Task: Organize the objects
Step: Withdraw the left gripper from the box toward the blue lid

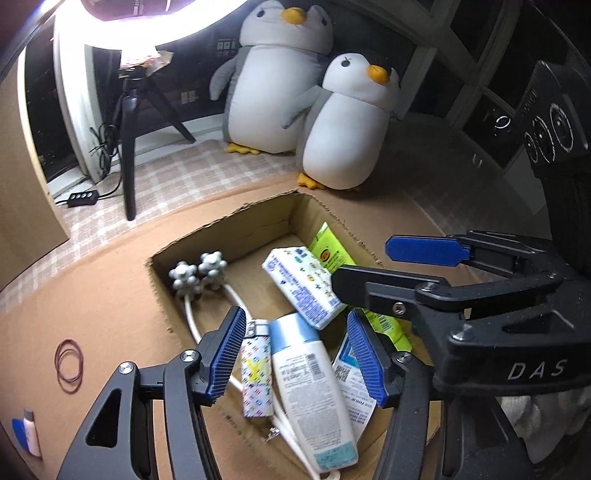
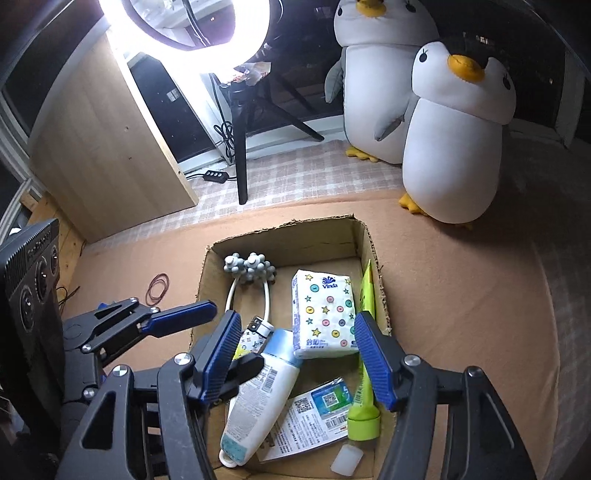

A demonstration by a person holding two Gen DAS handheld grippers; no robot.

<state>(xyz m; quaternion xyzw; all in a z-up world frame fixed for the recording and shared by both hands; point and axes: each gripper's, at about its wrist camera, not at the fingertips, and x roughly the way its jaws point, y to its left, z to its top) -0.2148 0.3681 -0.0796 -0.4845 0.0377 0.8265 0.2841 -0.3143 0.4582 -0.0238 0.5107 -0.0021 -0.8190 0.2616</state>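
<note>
Six-odd items already in box, both grippers spread and empty above; bands outside, left to collect.

Setting: a room in a home, rigged for filming. What I see from my two grippers:

- Two plush penguins, a large one and a smaller one, standing side by side on a checked cloth before dark window panes.
- A lit ring light on a black tripod, its cable and inline switch trailing over the cloth.
- A pale wood-grain cabinet side.
- A brown mat carrying an open cardboard box of household toiletries: a tissue pack, a white lotion bottle, a green tube.
- Loose rubber bands on the mat.
</note>
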